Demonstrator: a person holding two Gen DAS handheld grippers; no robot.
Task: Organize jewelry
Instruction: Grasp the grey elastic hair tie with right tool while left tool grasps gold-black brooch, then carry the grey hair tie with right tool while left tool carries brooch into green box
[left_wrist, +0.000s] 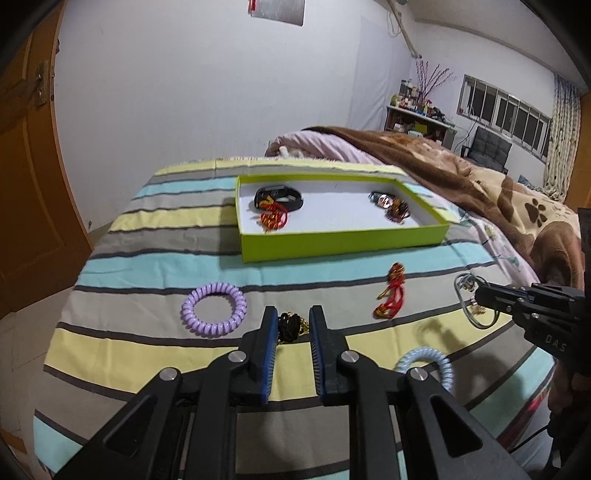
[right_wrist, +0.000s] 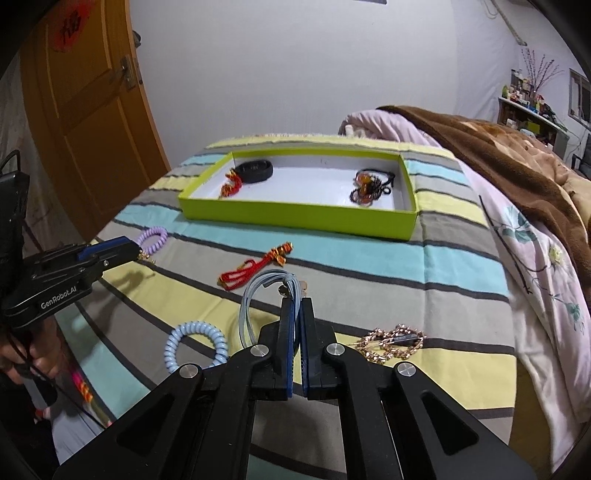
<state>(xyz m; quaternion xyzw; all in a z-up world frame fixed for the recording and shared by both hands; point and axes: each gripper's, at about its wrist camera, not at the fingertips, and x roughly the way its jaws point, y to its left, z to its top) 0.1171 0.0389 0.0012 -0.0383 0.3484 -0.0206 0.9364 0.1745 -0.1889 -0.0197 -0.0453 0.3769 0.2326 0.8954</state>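
A lime-green box (left_wrist: 343, 242) (right_wrist: 295, 218) on the striped cloth holds a black band with a red knot at its left (left_wrist: 277, 201) and amber beads at its right (right_wrist: 369, 188). My left gripper (left_wrist: 293, 317) is open, its jaws on either side of a black and gold chain piece (left_wrist: 290, 326). My right gripper (right_wrist: 296, 306) is shut on a pale blue-grey cord necklace (right_wrist: 255, 295), lifted above the cloth; it also shows in the left wrist view (left_wrist: 469, 295).
On the cloth lie a purple coil hair tie (left_wrist: 213, 308), a light blue coil tie (right_wrist: 195, 343), a red knotted cord (right_wrist: 255, 269) and a rose-gold chain (right_wrist: 393, 341). A brown blanket (left_wrist: 480, 177) covers the bed at right. A wooden door (right_wrist: 85, 92) stands at left.
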